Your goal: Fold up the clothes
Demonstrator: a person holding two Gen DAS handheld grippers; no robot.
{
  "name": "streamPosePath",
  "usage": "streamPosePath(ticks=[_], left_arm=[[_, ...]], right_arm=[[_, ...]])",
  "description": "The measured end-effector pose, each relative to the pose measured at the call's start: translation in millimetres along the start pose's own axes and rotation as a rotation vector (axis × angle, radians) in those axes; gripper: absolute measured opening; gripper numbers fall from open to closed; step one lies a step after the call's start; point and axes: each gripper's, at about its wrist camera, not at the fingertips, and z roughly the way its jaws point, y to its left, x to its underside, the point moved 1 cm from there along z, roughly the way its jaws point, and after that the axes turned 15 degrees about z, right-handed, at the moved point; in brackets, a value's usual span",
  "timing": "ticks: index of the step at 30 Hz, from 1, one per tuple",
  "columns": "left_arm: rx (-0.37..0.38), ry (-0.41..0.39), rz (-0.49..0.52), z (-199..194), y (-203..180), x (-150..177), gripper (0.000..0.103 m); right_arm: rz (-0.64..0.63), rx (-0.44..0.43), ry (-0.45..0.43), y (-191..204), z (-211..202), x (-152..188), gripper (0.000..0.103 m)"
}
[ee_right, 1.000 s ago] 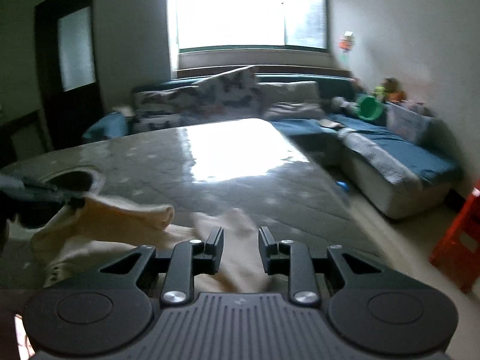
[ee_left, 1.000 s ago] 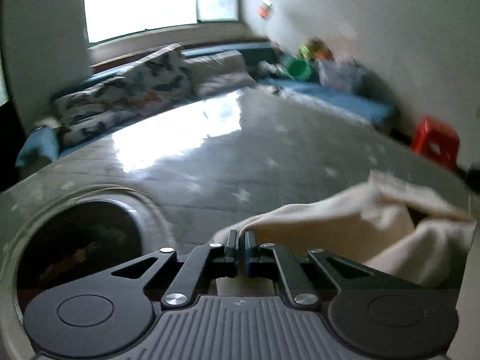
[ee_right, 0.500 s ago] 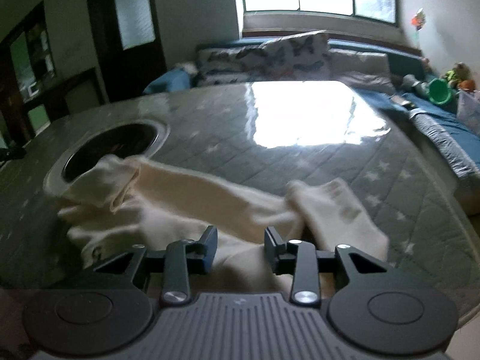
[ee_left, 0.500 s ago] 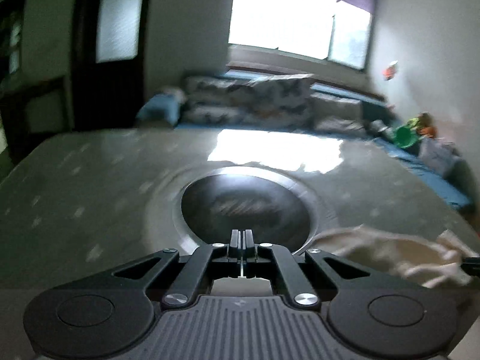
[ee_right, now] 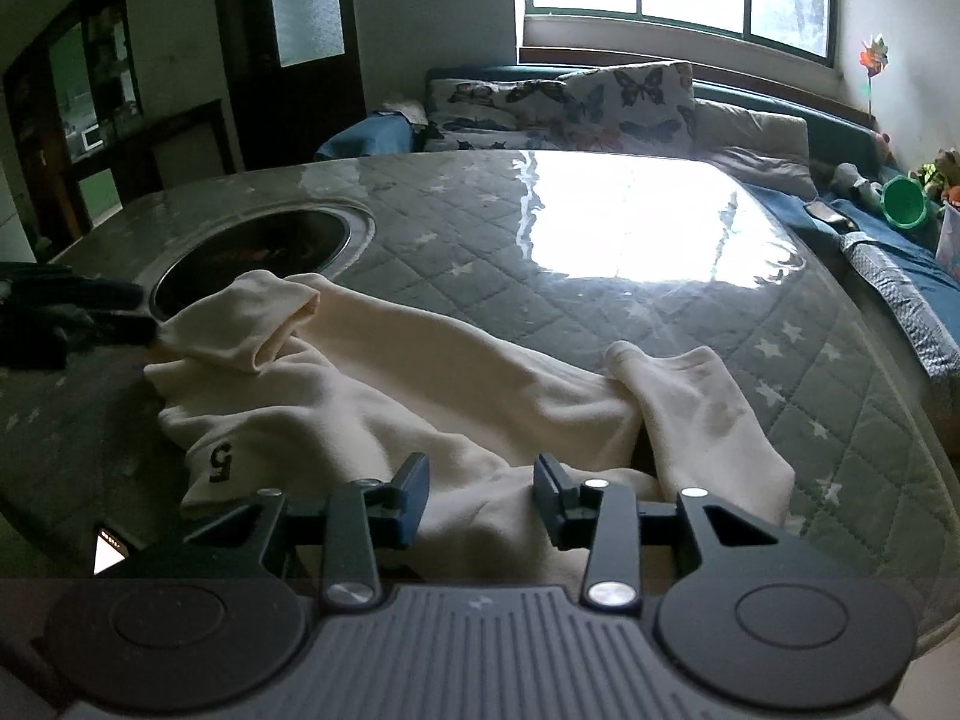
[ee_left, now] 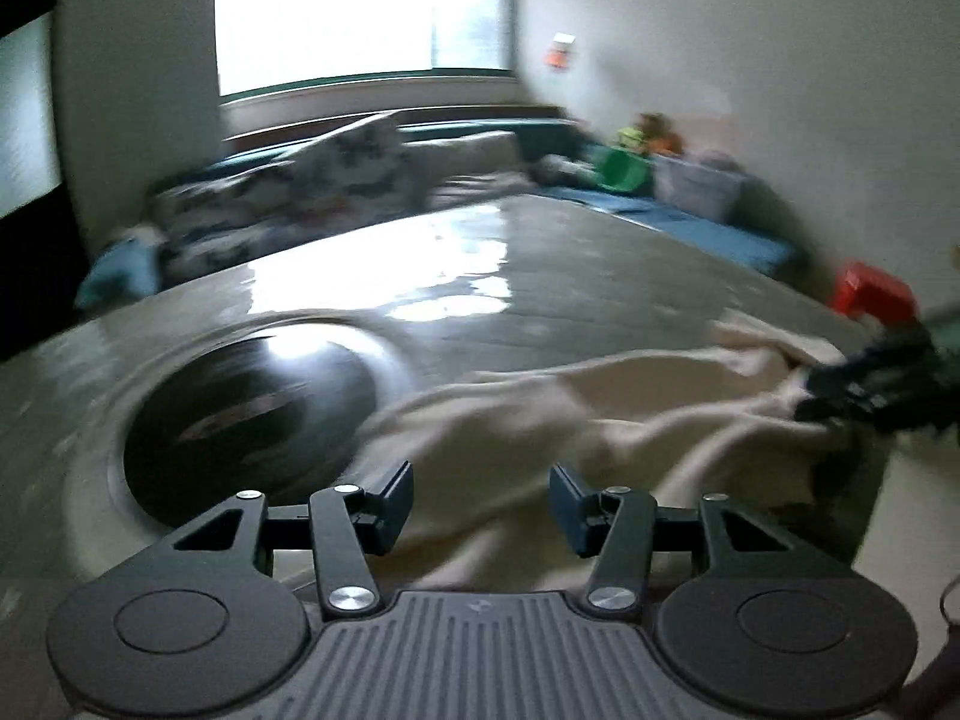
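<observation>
The counter [ee_right: 690, 324] fills most of what I see: a broad rounded top under a grey quilted cover with white stars and a glossy clear sheet that throws back the window light. A dark round recess with a metal rim [ee_right: 258, 252] is set into it on my left side. Behind the counter a sofa with butterfly-print cushions [ee_right: 576, 102] runs along the wall under the window.

A cream sweatshirt [ee_right: 420, 384] lies spread and rumpled across the near part of the counter, one cuff end folded over just beside the recess, the other sleeve [ee_right: 696, 408] lying toward the right edge. A dark "5" [ee_right: 221, 461] is printed on the fabric near my left.

My right tool [ee_right: 482, 498] hangs over the near edge of the sweatshirt with its jaws opening; cloth lies below the gap, but the pads press on nothing. My left tool [ee_left: 482, 507] is also opening, jaws well apart over the cream cloth beside the recess, gripping nothing; that view is blurred. In the right wrist view my left tool shows as a dark shape at the sweatshirt's far left end.

A small lit phone screen [ee_right: 111, 549] sits at the counter's near-left edge.
</observation>
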Motion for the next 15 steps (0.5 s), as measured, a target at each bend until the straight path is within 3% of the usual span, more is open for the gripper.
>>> streamPosePath(ticks=[6, 9, 12, 13, 14, 15], left_arm=[[0.038, 0.024, 0.189, 35, -38, -2, 0.054], [0.017, 0.044, 0.193, 50, -38, -2, 0.052], [0.033, 0.032, 0.138, 54, -27, -2, 0.028], [0.035, 0.031, 0.122, 54, -23, -2, 0.014], [0.037, 0.029, 0.105, 55, -19, -2, 0.006], [0.036, 0.024, 0.082, 53, -13, -1, 0.004]], right_arm=[[-0.012, -0.007, 0.000, 1, 0, -1, 0.041], [-0.011, -0.009, -0.002, 0, -1, -2, 0.041], [-0.016, -0.010, -0.005, -1, -1, -3, 0.041], [-0.017, -0.010, -0.007, -1, -1, -4, 0.041], [-0.018, -0.009, -0.009, -1, 0, -4, 0.041], [-0.019, -0.008, -0.012, -1, 0, -5, 0.041]])
